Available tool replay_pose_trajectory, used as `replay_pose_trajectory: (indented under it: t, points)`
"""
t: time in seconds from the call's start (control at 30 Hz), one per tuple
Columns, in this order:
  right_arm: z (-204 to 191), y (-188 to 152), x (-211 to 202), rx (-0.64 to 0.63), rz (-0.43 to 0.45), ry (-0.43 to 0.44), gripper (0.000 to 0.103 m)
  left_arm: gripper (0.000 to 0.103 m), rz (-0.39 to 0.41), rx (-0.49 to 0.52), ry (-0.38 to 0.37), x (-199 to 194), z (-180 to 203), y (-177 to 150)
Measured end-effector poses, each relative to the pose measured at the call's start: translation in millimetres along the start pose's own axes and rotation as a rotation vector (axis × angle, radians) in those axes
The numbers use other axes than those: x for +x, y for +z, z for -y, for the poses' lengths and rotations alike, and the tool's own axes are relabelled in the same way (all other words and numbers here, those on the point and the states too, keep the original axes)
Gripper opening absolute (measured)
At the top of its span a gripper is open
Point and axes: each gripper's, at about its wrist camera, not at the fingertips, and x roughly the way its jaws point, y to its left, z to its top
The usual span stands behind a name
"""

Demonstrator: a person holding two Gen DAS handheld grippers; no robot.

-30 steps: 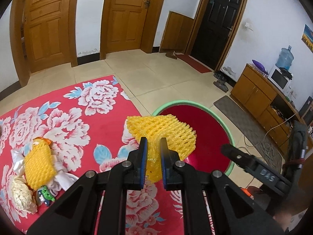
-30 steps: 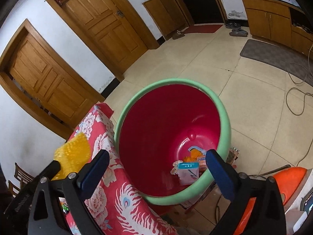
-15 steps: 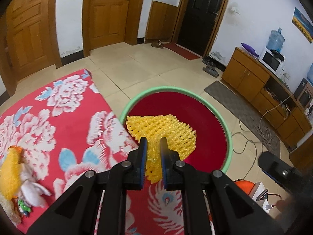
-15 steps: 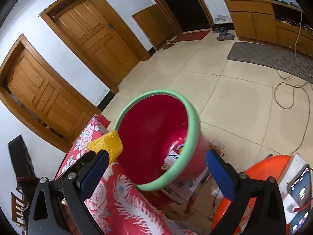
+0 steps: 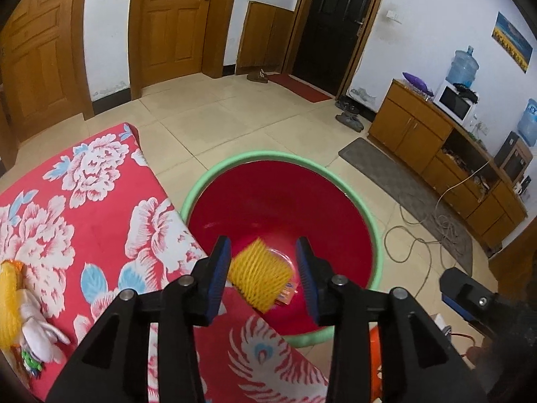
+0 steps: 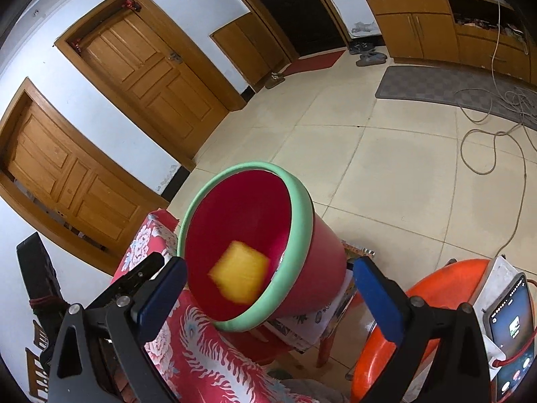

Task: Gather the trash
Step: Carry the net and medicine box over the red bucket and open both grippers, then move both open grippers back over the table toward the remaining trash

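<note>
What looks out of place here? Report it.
The yellow foam net shows blurred inside the red bin, clear of the open left gripper, apparently mid-fall. More trash sits on the floral cloth. Nothing looks spilled.

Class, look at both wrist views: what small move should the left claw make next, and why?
Probably swing back over the red floral cloth toward the remaining trash pile. The left claw is open, and the yellow foam net is blurred inside the red bucket.

Wooden doors (image 5: 174,23), water jug (image 5: 464,66)
</note>
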Motion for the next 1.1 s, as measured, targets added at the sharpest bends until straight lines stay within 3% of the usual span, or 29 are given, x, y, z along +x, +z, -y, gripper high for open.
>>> replay_pose_trajectory:
  t: [0.43, 1.1]
  points:
    - [-28, -13, -25, -0.089, 0.001, 0.077, 0.101, 0.057, 0.059, -0.063, 0.110, -69, -19, -22]
    - [-88, -66, -26, -0.257, -0.099, 0.155, 0.101, 0.062, 0.096, -0.256, 0.405, -156, -131, -84]
